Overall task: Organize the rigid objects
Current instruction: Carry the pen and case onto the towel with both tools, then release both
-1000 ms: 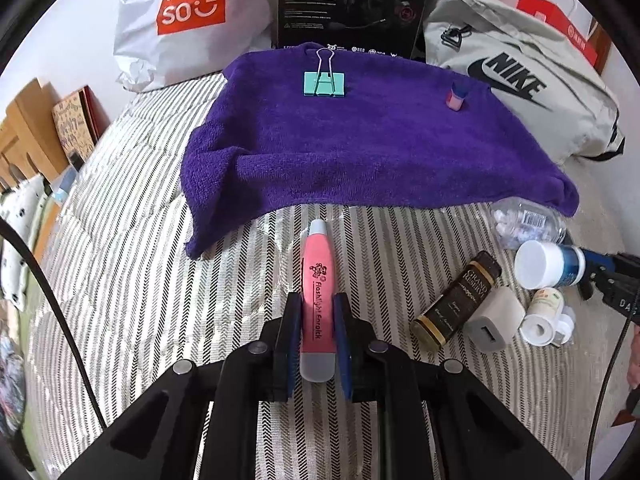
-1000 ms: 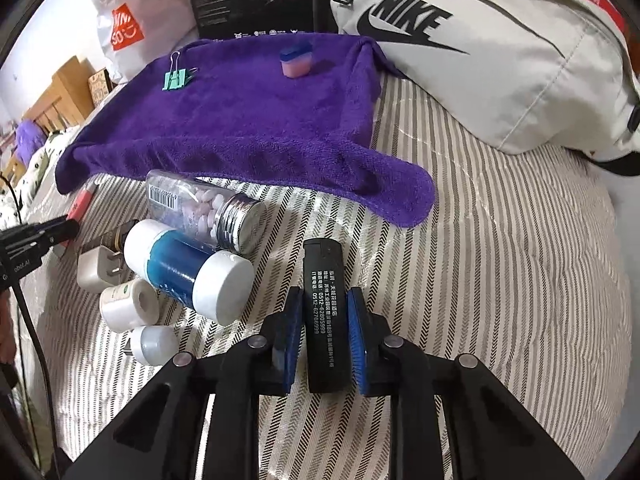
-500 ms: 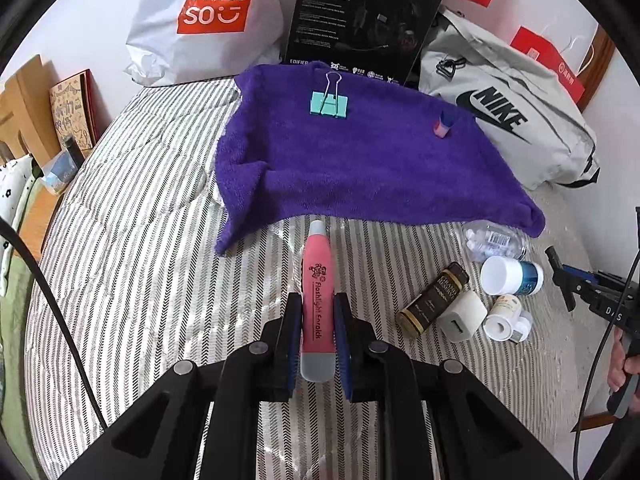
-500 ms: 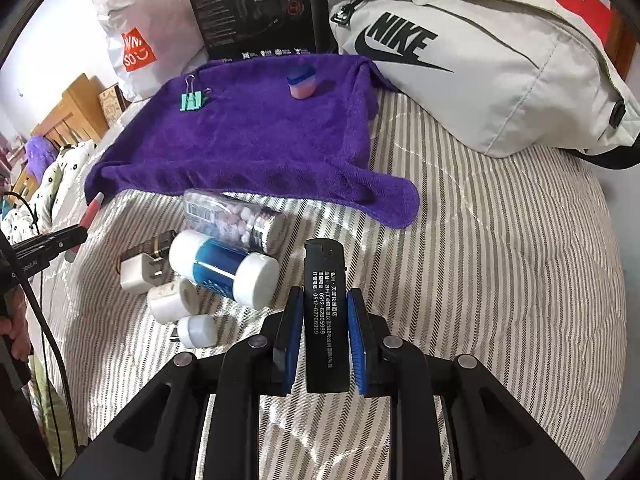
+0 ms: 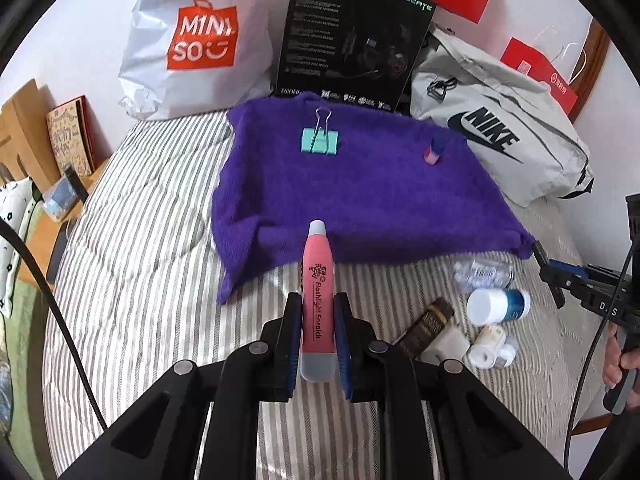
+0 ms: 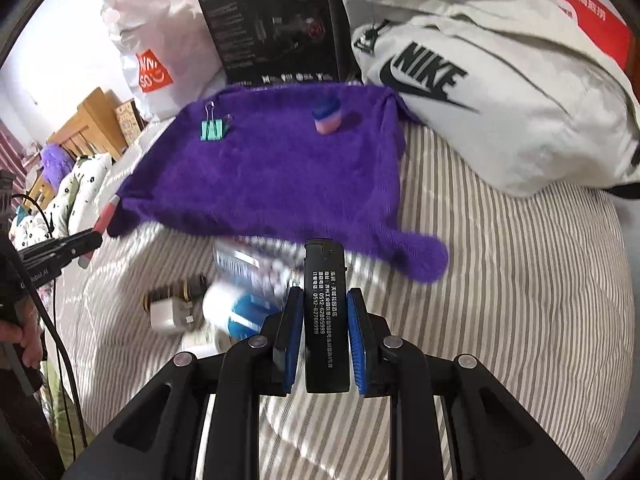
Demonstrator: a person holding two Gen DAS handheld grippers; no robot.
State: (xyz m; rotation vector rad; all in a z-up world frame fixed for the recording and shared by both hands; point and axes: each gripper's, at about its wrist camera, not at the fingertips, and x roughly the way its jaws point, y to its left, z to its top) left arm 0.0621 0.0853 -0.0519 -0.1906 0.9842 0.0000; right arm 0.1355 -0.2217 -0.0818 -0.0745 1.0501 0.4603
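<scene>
My left tool [image 5: 316, 332] pinches the pink flashlight pen [image 5: 317, 300] near its tail, so it could pivot out. My right tool [image 6: 325, 334] clamps the black lighter [image 6: 324, 316]; a hasty drop onto the purple towel [image 6: 276, 172] may topple the pink-and-blue cap [image 6: 327, 116].

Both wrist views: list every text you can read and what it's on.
"MINI SO": white bag
"NIKE": grey bag
"HECATE": black box; its fine print is too small
"Flashlight", second word unclear: pink tool in the left gripper
"0512-62805999", "0512-62766999": black lighter in the right gripper; Chinese lines too small
Bottle labels: blurred
</scene>
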